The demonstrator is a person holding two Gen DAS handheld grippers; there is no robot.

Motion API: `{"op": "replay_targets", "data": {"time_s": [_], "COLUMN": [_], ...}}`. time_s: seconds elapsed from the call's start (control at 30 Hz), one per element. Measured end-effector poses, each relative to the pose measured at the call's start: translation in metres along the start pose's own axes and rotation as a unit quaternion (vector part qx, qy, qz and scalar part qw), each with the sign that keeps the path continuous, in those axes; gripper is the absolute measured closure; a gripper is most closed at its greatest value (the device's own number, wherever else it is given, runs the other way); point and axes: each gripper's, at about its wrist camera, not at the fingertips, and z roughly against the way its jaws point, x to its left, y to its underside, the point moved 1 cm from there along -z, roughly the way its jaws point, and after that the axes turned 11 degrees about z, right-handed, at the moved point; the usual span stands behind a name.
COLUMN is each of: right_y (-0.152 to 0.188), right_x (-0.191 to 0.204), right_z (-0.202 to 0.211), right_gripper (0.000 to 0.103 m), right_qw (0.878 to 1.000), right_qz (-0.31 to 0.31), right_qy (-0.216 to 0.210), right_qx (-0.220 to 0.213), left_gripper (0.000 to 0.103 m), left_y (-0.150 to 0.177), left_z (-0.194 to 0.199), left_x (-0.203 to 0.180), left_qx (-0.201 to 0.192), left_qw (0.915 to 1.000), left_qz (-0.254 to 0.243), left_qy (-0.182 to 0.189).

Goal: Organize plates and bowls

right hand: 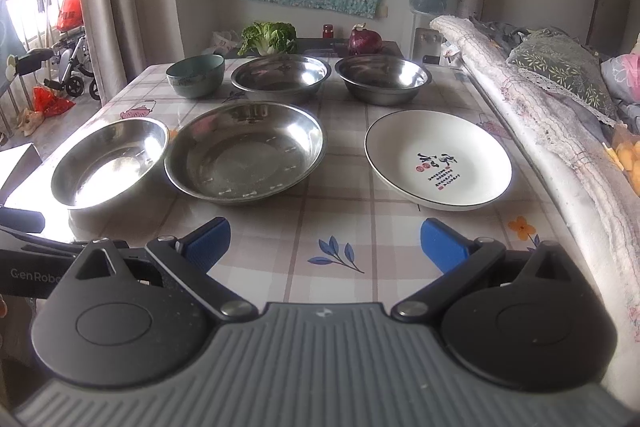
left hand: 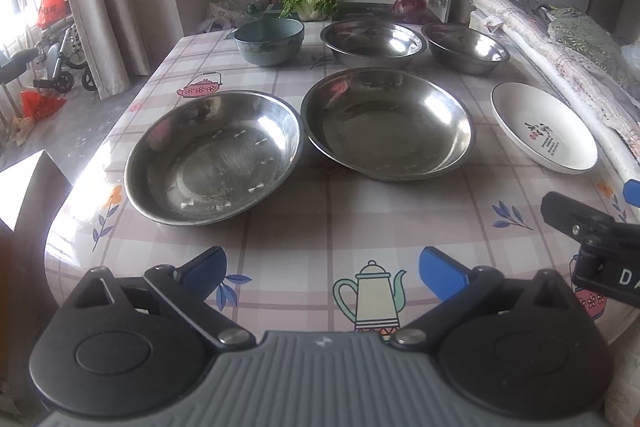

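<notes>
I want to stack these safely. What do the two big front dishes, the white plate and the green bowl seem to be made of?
Left front dish and middle front dish: likely stainless steel, shiny, with mirror-like reflections and fine scratches. White plate: probably glazed ceramic, glossy, with printed characters. Green bowl: ceramic or enamel; I cannot tell which.

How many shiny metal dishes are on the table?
4. Two wide shallow steel plates sit in the near row, left and middle. Two deeper steel bowls sit in the far row, middle and right. None looks hidden.
</notes>
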Motion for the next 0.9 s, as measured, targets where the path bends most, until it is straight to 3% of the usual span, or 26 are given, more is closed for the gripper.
{"op": "replay_targets", "data": {"time_s": [0.9], "right_y": [-0.010], "right_x": [-0.008], "right_z": [-0.002], "right_gripper": [0.001], "right_qw": [1.000], "right_qz": [-0.009], "right_qy": [-0.005], "right_qx": [0.009], "left_gripper": [0.000], "left_y": [-0.007], "left_z": [-0.001], "left_x": [-0.006], "left_qx": [0.008], "left_qw": [0.9999], "left_qz": [0.011], "left_qy": [0.001]}}
